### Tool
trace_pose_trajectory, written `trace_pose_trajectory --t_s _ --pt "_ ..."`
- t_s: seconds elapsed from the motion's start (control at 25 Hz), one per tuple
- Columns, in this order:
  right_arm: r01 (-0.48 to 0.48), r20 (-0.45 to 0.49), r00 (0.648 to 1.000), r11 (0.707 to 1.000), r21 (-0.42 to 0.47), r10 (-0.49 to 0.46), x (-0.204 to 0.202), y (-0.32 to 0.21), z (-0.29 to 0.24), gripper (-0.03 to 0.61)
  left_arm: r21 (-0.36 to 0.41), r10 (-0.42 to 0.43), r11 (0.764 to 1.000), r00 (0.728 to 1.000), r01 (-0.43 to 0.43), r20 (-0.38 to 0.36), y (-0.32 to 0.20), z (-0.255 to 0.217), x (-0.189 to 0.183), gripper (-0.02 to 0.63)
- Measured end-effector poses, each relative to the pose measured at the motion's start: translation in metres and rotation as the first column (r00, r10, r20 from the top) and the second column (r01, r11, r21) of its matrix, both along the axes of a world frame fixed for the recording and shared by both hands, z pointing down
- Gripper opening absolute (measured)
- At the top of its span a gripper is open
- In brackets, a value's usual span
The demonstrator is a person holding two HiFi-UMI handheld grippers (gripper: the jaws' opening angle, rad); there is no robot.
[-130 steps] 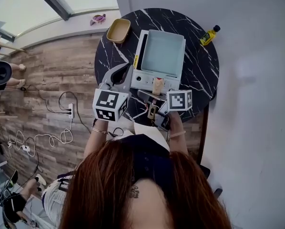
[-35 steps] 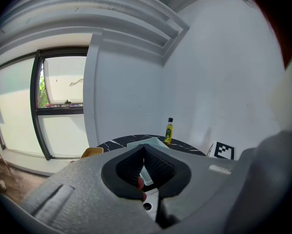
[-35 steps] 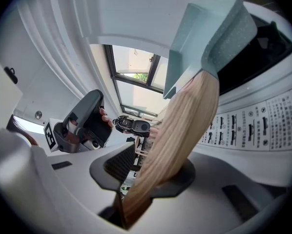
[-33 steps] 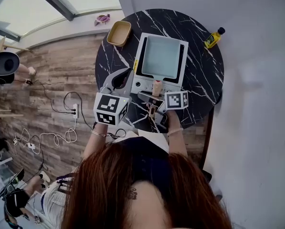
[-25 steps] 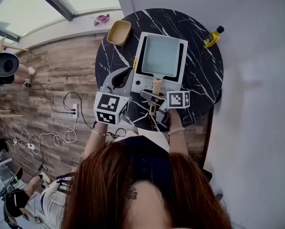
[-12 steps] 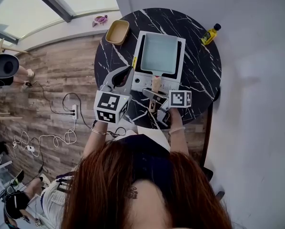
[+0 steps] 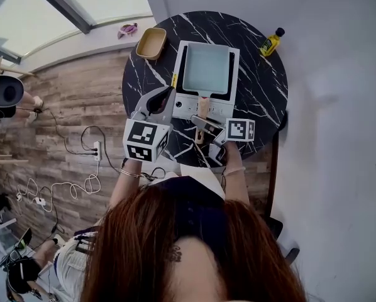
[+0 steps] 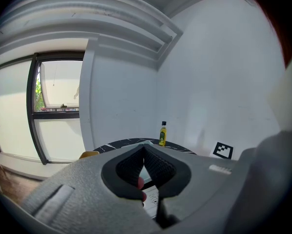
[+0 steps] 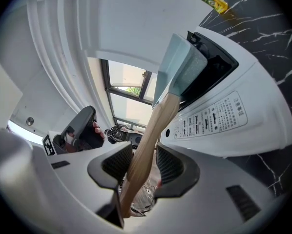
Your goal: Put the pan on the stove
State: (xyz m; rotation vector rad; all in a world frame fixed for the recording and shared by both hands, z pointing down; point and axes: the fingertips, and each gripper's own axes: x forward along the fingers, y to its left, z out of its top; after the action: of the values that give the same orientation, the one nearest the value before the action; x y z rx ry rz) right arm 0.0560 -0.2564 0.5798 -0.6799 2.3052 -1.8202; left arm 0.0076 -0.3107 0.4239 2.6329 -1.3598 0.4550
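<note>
Pan (image 7: 205, 68) looks down flat on the stove (image 7: 222, 107), which stands in the middle of the table (image 7: 263, 87) towards its far edge. A strip of black cooktop shows along the pan's left and near sides. By my reading the placing itself is done and you are at the letting-go.

Your right gripper (image 9: 143, 162) is closed round the wooden handle (image 9: 156, 126). One pad is against the handle, the other touching or a sliver off. The handle reaches back over the white control panel towards the near edge. Next, part those jaws cleanly and draw straight back along the handle, so you don't drag or twist the pan off the black top.

Your left gripper (image 8: 145, 150) hangs just off the stove's near-left corner, tips together on nothing.

The pan is square and shallow, a smooth pale blue-green. Its handle is a rounded, light wooden stick, likely slippery against the ribbed pads. The stove is glossy white plastic with a black top, and the table is black, white-veined marble. A tan bowl (image 7: 150, 43) sits at its far-left edge and a yellow bottle (image 7: 270, 41) at its far-right edge.
</note>
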Motion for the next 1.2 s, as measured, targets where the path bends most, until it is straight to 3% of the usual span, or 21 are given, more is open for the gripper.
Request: trace_pose_trajectory --t_s 1.2 --pt "-0.163 -0.057 0.985 0.986 0.046 0.165 0.038 0.026 -0.016 0.124 0.034 0.040 0.999 0.999 -0.039 -0.026 0.040 -0.016 0.007 0.012"
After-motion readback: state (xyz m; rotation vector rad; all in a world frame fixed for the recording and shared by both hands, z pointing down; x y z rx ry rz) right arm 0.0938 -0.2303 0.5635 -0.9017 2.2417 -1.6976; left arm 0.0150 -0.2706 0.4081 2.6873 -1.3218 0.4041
